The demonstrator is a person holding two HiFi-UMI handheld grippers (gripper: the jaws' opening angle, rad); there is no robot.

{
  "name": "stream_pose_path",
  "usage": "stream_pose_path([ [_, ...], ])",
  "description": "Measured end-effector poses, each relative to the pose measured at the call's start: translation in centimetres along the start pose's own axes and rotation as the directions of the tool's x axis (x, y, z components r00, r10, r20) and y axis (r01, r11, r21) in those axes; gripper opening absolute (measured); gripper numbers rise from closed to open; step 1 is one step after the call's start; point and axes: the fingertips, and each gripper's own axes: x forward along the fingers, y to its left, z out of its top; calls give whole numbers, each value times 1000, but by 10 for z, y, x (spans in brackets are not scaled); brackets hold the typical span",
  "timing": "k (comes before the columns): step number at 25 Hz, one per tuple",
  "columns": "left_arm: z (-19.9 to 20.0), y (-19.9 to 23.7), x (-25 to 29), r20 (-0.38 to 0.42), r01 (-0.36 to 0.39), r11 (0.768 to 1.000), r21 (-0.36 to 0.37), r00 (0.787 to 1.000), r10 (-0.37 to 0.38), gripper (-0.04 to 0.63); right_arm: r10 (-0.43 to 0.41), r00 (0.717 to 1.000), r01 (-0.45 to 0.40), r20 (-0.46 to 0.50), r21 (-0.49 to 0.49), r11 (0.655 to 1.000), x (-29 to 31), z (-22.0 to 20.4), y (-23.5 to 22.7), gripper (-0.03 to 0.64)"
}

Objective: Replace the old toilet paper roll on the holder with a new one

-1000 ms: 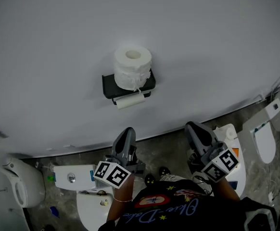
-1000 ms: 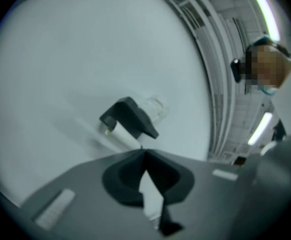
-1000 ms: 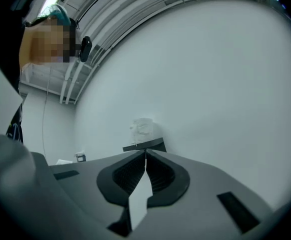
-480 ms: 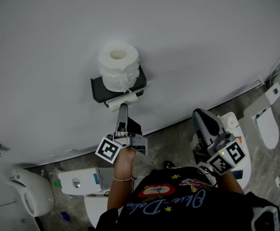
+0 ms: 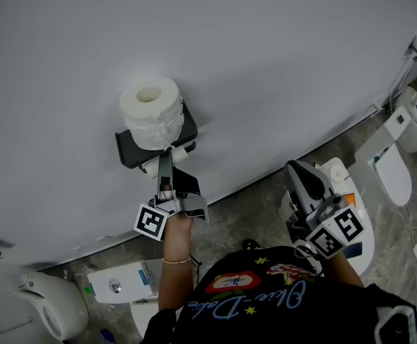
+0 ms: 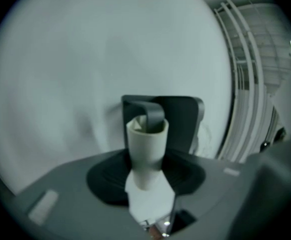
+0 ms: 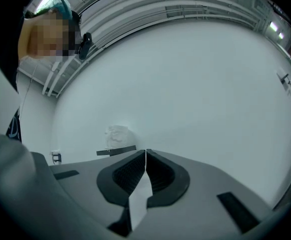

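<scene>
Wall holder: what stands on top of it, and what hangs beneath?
A full white roll stands on the holder, covering most of its shelf. Beneath, a bare cardboard tube hangs on its arm.

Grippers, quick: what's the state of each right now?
Left gripper: jaws have just been closing, now gripping the old cardboard tube.
Right gripper: closed, empty.

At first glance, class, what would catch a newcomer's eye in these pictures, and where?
A full white toilet paper roll stands upright atop the black wall holder. Just below it, the left gripper, whose jaws have just been closing, clasps the empty cardboard tube on the holder's arm.
</scene>
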Motion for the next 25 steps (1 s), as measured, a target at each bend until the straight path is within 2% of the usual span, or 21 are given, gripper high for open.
stream_pose_path([
  [4, -16, 2, 11, -44, 14, 1000, -9, 999, -14, 172, -46, 999, 46, -1, 2, 999, -6, -1, -13, 15],
  [8, -53, 2, 29, -133, 41, 999, -35, 990, -45, 172, -92, 996, 92, 6, -14, 996, -22, 2, -23, 15],
  [13, -112, -9, 52, -253, 74, 992, -101, 963, -98, 172, -176, 984, 177, 22, -12, 984, -52, 10, -38, 15],
  [15, -136, -17, 54, -303, 79, 992, -102, 947, -106, 172, -204, 979, 204, 26, -13, 979, -64, 12, -43, 15],
  [18, -161, -23, 41, -388, 119, 993, 4, 915, -108, 172, -220, 975, 221, 30, -7, 975, -75, 14, -46, 15],
  [20, -167, -35, 32, -423, 163, 982, 92, 899, -109, 173, -217, 976, 217, 25, 2, 976, -77, 13, -46, 15],
  [23, -159, -67, 22, -430, 221, 954, 204, 895, -116, 173, -183, 983, 182, 15, 15, 983, -69, 10, -43, 15],
  [25, -149, -78, 13, -438, 263, 919, 293, 891, -116, 175, -148, 989, 148, 8, 24, 989, -61, 7, -38, 15],
])
